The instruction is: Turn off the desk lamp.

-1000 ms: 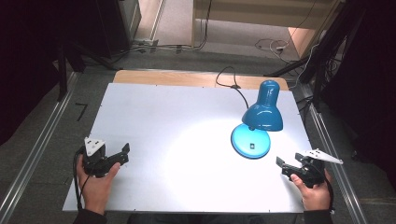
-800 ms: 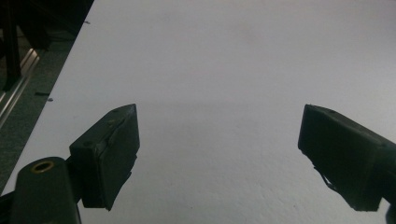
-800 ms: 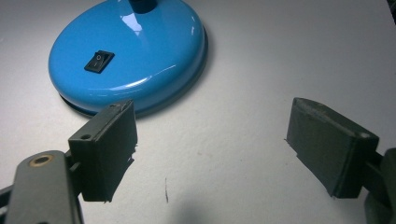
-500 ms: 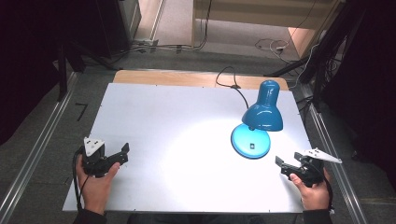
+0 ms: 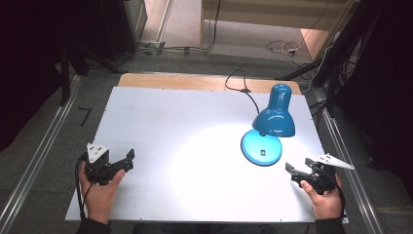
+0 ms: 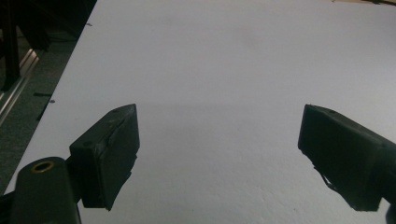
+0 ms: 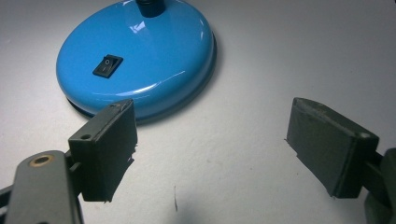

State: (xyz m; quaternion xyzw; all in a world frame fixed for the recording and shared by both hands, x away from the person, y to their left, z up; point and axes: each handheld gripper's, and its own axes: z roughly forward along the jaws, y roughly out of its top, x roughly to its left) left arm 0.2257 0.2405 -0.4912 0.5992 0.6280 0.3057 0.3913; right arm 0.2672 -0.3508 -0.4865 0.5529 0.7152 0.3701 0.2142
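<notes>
A blue desk lamp point(image 5: 273, 117) stands at the right of the white table point(image 5: 185, 126), lit, its shade tilted over a round blue base point(image 5: 262, 148). The base point(image 7: 135, 60) carries a black rocker switch point(image 7: 107, 66). My right gripper point(image 5: 293, 172) rests open near the table's front right, just short of the base, and holds nothing. In its own view the right gripper point(image 7: 212, 149) has the base ahead to the left. My left gripper point(image 5: 127, 160) sits open at the front left, held in a hand. The left gripper point(image 6: 219, 154) faces bare white tabletop.
The lamp's black cord point(image 5: 241, 87) runs off the back edge over a wooden strip point(image 5: 195, 81). Metal rails point(image 5: 39, 156) flank the table on both sides. Dark stands and cables crowd the floor behind.
</notes>
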